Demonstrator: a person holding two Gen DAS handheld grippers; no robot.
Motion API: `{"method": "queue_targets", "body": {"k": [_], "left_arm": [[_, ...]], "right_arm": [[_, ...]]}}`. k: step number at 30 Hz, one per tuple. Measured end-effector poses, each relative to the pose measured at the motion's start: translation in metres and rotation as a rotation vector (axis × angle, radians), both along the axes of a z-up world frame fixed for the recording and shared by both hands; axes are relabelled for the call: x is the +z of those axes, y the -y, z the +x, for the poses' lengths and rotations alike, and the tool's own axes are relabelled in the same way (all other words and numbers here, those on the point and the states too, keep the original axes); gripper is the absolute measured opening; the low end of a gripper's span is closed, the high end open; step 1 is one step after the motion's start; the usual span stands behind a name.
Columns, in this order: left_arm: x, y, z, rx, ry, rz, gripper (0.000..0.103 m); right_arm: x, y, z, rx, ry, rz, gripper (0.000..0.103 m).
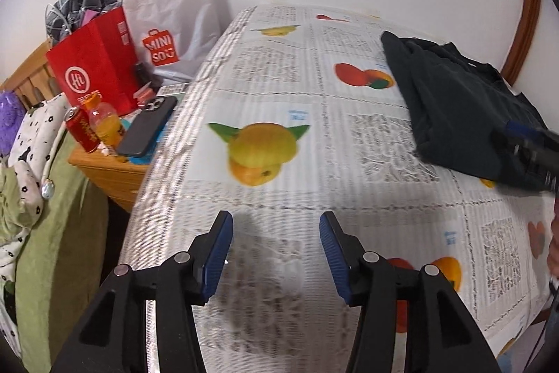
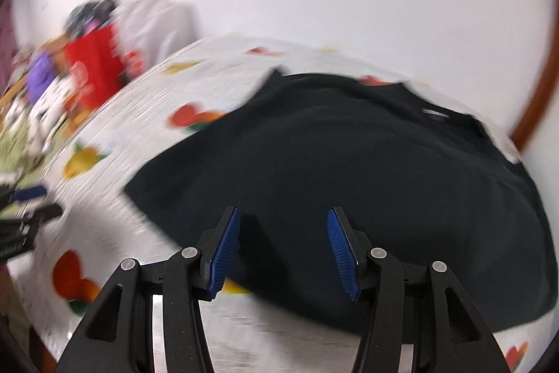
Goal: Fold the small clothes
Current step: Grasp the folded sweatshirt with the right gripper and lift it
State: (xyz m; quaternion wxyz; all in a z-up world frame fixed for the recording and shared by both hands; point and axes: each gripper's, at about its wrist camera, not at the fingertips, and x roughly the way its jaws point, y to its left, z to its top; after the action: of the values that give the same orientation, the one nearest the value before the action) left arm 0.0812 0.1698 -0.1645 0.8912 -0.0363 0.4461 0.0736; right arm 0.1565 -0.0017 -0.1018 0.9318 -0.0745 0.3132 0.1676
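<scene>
Both my tools spread, nothing pinched: left tool [image 1: 276, 250] over fruit-print tabletop [image 1: 279, 86], right tool [image 2: 283, 250] above folded dark garment [image 2: 349, 170].

The left wrist camera looks down along its own fingers at the table [image 1: 279, 142], with the bedside stand [image 1: 104, 170] off to its left. The right wrist camera looks down from close above the dark folded garment [image 2: 349, 170]. Both views share the table, the garment and the red bag [image 1: 94, 65].
</scene>
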Motion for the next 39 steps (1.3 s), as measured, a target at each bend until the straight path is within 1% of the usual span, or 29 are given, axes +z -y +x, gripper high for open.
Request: {"method": "queue_targets", "body": {"k": [1,2,3,4,6,7,9,12,17,20,23,25,26,27,28,30,32,33,36,38,39], "left_arm": [[0.000,-0.004,0.001,0.010,0.001,-0.003,0.051],[0.000,-0.006,0.002,0.015,0.001,-0.004,0.052],[-0.001,-0.008,0.004,0.022,-0.003,-0.002,0.053],[-0.003,-0.010,0.004,0.024,-0.006,-0.001,0.054],[-0.007,-0.013,0.008,0.034,-0.012,-0.002,0.055],[-0.008,-0.014,0.009,0.038,-0.004,0.000,0.058],[-0.009,-0.013,0.011,0.043,0.005,0.012,0.060],[-0.011,-0.012,0.014,0.059,0.023,0.018,0.064],[-0.014,-0.013,0.016,0.084,0.054,0.027,0.069],[-0.015,-0.013,0.020,0.090,0.056,0.030,0.072],[-0.016,-0.014,0.023,0.095,0.053,0.026,0.075],[-0.017,-0.013,0.024,0.095,0.051,0.026,0.076],[-0.017,-0.013,0.024,0.094,0.050,0.025,0.076],[-0.017,-0.013,0.024,0.094,0.050,0.024,0.076],[-0.017,-0.013,0.024,0.095,0.050,0.025,0.076],[-0.018,-0.013,0.025,0.094,0.048,0.028,0.077],[-0.018,-0.013,0.026,0.092,0.041,0.027,0.084],[-0.018,-0.013,0.026,0.090,0.037,0.027,0.085],[-0.017,-0.011,0.026,0.067,0.043,0.024,0.086],[-0.014,-0.006,0.026,0.062,0.050,0.023,0.084],[-0.011,-0.002,0.025,0.059,0.062,0.007,0.084]], "right_arm": [[-0.003,-0.017,-0.010,0.029,0.001,-0.045,0.052],[-0.005,-0.024,-0.019,0.031,0.018,-0.086,0.056],[-0.009,-0.033,-0.025,0.032,0.053,-0.141,0.057],[-0.011,-0.040,-0.029,0.042,0.069,-0.170,0.057],[-0.016,-0.044,-0.030,0.066,0.072,-0.200,0.057],[-0.018,-0.049,-0.032,0.081,0.071,-0.210,0.057],[-0.021,-0.060,-0.033,0.109,0.068,-0.240,0.057],[-0.025,-0.075,-0.030,0.107,0.092,-0.289,0.057],[-0.022,-0.093,-0.019,0.096,0.114,-0.299,0.057],[-0.023,-0.102,-0.010,0.079,0.138,-0.315,0.057],[-0.020,-0.105,-0.001,0.061,0.134,-0.288,0.056],[-0.020,-0.107,0.006,0.065,0.125,-0.274,0.042],[-0.021,-0.108,0.008,0.053,0.123,-0.282,0.029],[-0.021,-0.109,0.011,0.038,0.124,-0.292,0.026],[-0.020,-0.108,0.012,0.039,0.121,-0.289,0.026],[-0.016,-0.103,0.013,0.051,0.110,-0.252,0.022],[-0.005,-0.088,0.015,0.077,0.086,-0.160,0.021],[0.003,-0.080,0.015,0.086,0.084,-0.116,0.020],[0.033,-0.043,0.009,0.088,0.124,0.021,0.020],[0.056,-0.007,0.004,0.050,0.165,0.129,0.020],[0.064,0.011,0.002,0.031,0.176,0.175,0.020]]}}
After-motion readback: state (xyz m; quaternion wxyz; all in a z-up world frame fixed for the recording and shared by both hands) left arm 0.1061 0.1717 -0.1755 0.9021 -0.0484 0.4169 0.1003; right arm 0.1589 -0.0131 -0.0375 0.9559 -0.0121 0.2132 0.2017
